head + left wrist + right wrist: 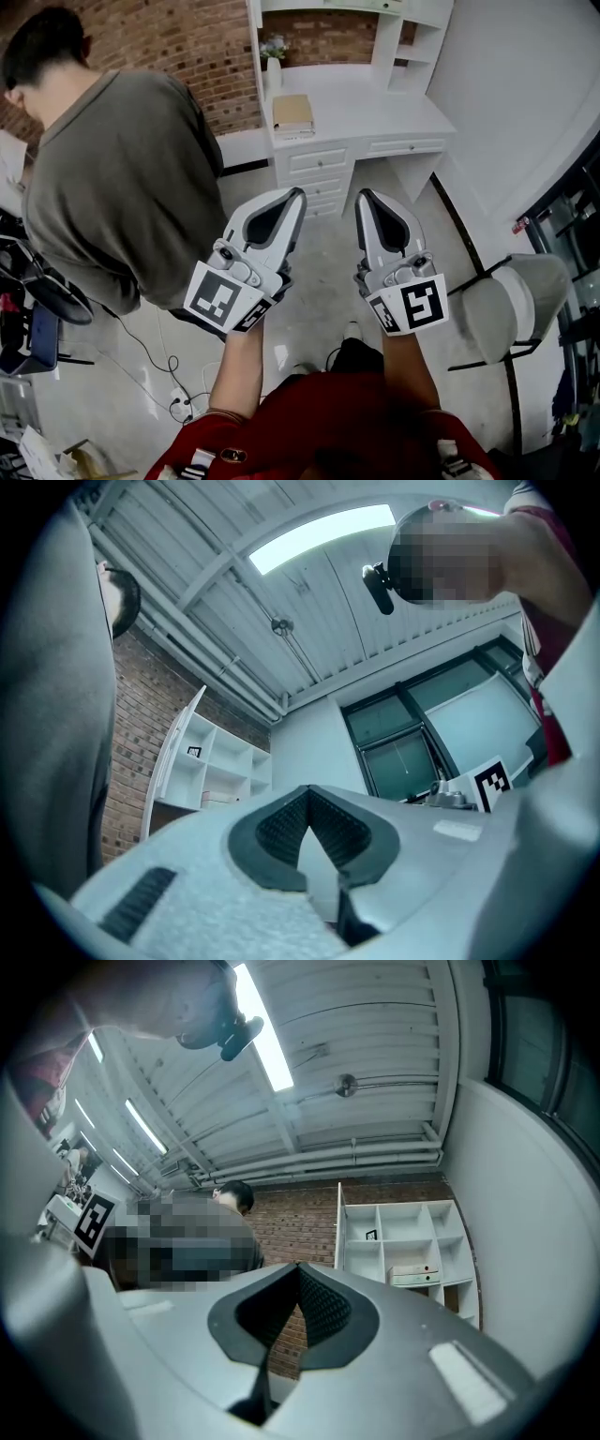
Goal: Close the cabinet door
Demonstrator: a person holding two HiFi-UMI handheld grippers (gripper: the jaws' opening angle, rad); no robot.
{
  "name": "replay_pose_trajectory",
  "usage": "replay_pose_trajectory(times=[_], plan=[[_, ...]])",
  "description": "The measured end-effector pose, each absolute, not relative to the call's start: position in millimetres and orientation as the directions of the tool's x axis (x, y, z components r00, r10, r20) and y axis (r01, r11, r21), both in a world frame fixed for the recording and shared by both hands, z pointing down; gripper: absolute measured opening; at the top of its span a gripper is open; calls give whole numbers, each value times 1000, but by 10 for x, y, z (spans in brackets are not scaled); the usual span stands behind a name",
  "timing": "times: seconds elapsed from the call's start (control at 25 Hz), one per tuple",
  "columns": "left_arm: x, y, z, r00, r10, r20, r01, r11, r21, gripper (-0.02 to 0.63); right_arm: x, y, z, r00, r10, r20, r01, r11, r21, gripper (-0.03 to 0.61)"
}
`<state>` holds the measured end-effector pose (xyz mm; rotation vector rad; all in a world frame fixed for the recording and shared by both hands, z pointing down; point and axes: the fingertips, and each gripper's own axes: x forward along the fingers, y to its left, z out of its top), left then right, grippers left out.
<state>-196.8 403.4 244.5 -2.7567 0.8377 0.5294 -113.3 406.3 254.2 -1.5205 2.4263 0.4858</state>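
I hold my left gripper [297, 194] and right gripper [364, 195] side by side, jaws pressed together on nothing (blunt noses for pushing, I reckon), pointed at the cabinet door [339, 1232] hanging open far ahead.

The cabinet [405, 1241] is a tall white unit of open cubbyholes. It stands upright in the corner of the room, its back to the brick wall [295, 1227] and its right side against a plain white wall [534, 1241]. The cabinet door [339, 1227] is a slim white panel on the unit's left side, and it stands swung wide open. The right gripper view shows it almost edge-on, the left gripper view as a pale slanted slab. The compartments behind it are fully exposed.
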Motion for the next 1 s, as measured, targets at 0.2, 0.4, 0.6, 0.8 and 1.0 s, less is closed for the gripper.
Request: replay_pose_trajectory(times=[0.2, 0.4, 0.6, 0.8, 1.0], plan=[[-1951, 3613, 2460, 768, -504, -396, -579, -810, -90, 2, -1132, 3646, 2571, -454, -810, -370, -890, 425, 162, 12], [-1796, 2967, 2375, 756, -528, -387, -608, -785, -118, 2, -930, 2980, 2491, -469, -782, -410, -881, 449, 150, 12], [-1653, 2163, 2266, 719, -579, -385, -665, -733, -140, 2, -745, 2212, 2399, -503, -745, -438, -860, 481, 169, 12], [-1483, 1358, 2150, 672, -629, -390, -721, -677, -151, 2, -491, 1455, 2312, -547, -703, -454, -829, 531, 177, 12], [-1454, 723, 2095, 625, -671, -398, -764, -630, -138, 21, -367, 860, 2353, -595, -671, -442, -793, 581, 185, 12]])
